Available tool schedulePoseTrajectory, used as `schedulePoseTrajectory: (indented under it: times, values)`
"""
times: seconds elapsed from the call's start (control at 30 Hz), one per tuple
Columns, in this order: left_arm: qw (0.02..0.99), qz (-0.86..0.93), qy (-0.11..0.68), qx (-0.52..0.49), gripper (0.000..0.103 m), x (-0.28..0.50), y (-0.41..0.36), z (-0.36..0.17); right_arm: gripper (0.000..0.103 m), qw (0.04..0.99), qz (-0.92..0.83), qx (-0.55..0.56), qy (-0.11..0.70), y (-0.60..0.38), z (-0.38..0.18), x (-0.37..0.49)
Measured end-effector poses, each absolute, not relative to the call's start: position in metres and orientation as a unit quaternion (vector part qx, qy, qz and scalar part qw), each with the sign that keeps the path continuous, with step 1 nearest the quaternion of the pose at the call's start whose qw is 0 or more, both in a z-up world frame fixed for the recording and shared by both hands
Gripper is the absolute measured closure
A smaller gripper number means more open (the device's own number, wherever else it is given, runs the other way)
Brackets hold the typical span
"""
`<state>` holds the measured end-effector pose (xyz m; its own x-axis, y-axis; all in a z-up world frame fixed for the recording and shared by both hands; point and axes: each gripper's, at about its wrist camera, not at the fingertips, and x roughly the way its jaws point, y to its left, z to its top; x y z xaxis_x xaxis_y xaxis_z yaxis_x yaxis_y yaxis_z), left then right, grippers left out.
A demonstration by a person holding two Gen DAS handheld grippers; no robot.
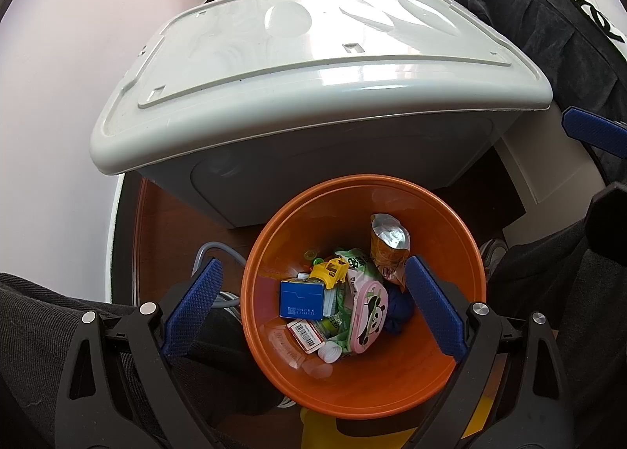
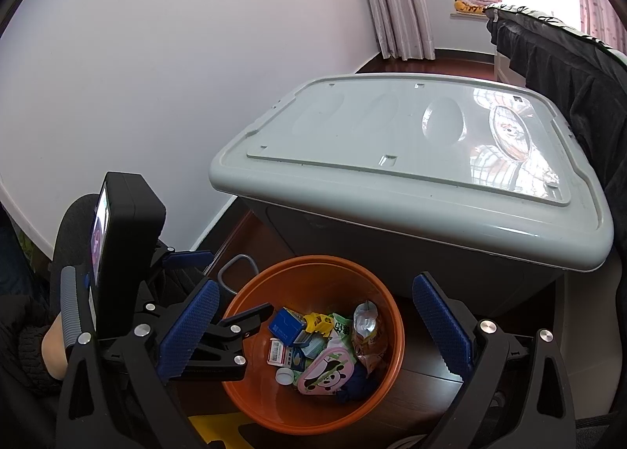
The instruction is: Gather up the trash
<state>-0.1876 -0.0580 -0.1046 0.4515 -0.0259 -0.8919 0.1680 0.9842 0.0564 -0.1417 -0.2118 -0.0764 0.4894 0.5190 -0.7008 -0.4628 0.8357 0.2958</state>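
An orange bin (image 1: pixel 450 237) stands on the dark wood floor and also shows in the right wrist view (image 2: pixel 250 288). Inside lie a blue box (image 1: pixel 301 298), a yellow toy truck (image 1: pixel 329 272), a pink panda pack (image 1: pixel 370 315), a crumpled snack bag (image 1: pixel 388 243), a white cap (image 1: pixel 329 352) and a barcoded box (image 1: pixel 306 336). My left gripper (image 1: pixel 313 306) is open and empty above the bin's mouth. My right gripper (image 2: pixel 317 325) is open and empty, also above the bin (image 2: pixel 250 288). The left gripper's body (image 2: pixel 129 237) shows at the left of the right wrist view.
A large grey lidded storage box (image 1: pixel 313 69) stands right behind the bin, also in the right wrist view (image 2: pixel 411 159). A white wall (image 1: pixel 58 96) is to the left. Dark fabric (image 1: pixel 529 10) hangs at the right. A grey wire handle (image 2: pixel 235 265) lies beside the bin.
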Motion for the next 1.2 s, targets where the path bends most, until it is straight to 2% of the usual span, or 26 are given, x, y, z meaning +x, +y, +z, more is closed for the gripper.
schedulePoseTrajectory:
  times: [1.2]
  values:
    - [0.851,-0.066,0.518,0.057,0.011,-0.1867,-0.0603,-0.1027,0.005,0.865,0.282,0.035,0.414,-0.2125,-0.0735,-0.1429]
